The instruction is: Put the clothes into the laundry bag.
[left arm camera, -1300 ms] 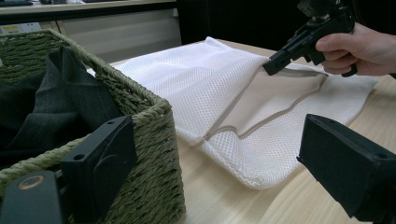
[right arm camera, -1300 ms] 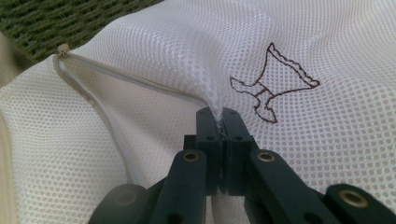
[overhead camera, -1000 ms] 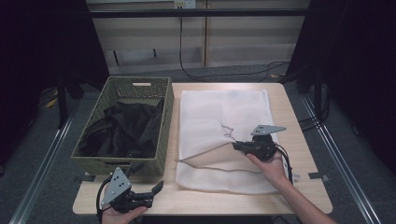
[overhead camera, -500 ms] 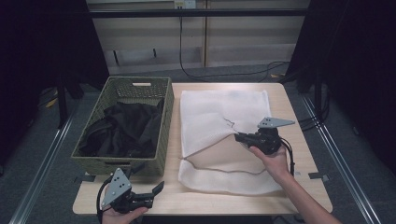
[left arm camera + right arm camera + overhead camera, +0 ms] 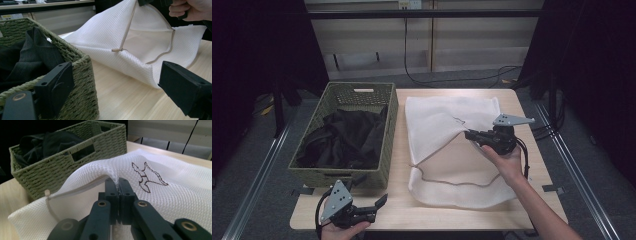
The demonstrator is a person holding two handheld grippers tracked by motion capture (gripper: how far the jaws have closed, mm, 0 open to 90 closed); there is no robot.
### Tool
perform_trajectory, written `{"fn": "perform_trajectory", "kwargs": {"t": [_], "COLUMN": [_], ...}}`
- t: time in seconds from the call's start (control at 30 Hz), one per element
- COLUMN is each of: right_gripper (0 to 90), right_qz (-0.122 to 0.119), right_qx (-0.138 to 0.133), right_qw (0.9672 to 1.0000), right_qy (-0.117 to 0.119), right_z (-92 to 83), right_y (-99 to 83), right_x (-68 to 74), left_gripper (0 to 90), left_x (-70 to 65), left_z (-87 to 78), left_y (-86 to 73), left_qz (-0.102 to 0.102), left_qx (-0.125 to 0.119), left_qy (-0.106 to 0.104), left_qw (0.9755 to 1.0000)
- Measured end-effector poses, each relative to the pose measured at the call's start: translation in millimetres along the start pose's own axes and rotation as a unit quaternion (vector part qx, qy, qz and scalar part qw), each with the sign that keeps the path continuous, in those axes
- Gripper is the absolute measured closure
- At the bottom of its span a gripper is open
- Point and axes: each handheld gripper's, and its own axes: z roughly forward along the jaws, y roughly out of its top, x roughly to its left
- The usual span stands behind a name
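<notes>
A white mesh laundry bag [image 5: 447,117] lies on the wooden table [image 5: 402,150], its zippered mouth facing the basket. My right gripper [image 5: 468,134] is shut on the upper edge of that mouth and holds it up off the table, so the bag gapes open. In the right gripper view the jaws [image 5: 117,182] pinch a fold of mesh beside a brown embroidered figure [image 5: 146,177]. My left gripper [image 5: 372,194] stands open near the front left of the table, with nothing between its fingers [image 5: 56,85]. It faces the bag's open mouth [image 5: 147,47].
A green woven basket [image 5: 382,135] with dark clothing [image 5: 344,137] in it stands left of the bag. In the left gripper view its corner [image 5: 83,72] is close to the left jaw. Bare table lies between the basket and the bag's front edge.
My right gripper has risen and drifted right with the bag's upper edge, pulling the mouth wider. The left gripper has kept still.
</notes>
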Motion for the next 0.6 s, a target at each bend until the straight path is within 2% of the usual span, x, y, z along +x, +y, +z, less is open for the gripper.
{"fn": "perform_trajectory", "kwargs": {"t": [0.33,0.43,0.47,0.6], "right_gripper": [87.9,87.9,87.9,87.9], "right_qz": [0.005,0.007,0.009,0.005], "right_qx": [-0.019,-0.026,-0.027,-0.02], "right_qw": [0.9998,0.9996,0.9996,0.9998], "right_qy": [-0.005,-0.006,-0.005,-0.005], "right_z": [-1.8,-2.0,-1.4,-0.1], "right_y": [10.7,12.4,12.0,11.1], "right_x": [-4.4,-5.2,-5.9,-5.4], "left_gripper": [13.4,13.5,13.5,13.0], "left_x": [5.8,12.8,16.3,29.4], "left_z": [-3.8,-8.1,-9.6,-12.5], "left_y": [5.7,10.1,11.9,20.0], "left_qz": [0.008,-0.007,-0.006,-0.018], "left_qx": [0.007,0.009,0.012,0.015], "left_qy": [0.003,0.016,0.02,0.025], "left_qw": [0.9999,0.9998,0.9997,0.9994]}}
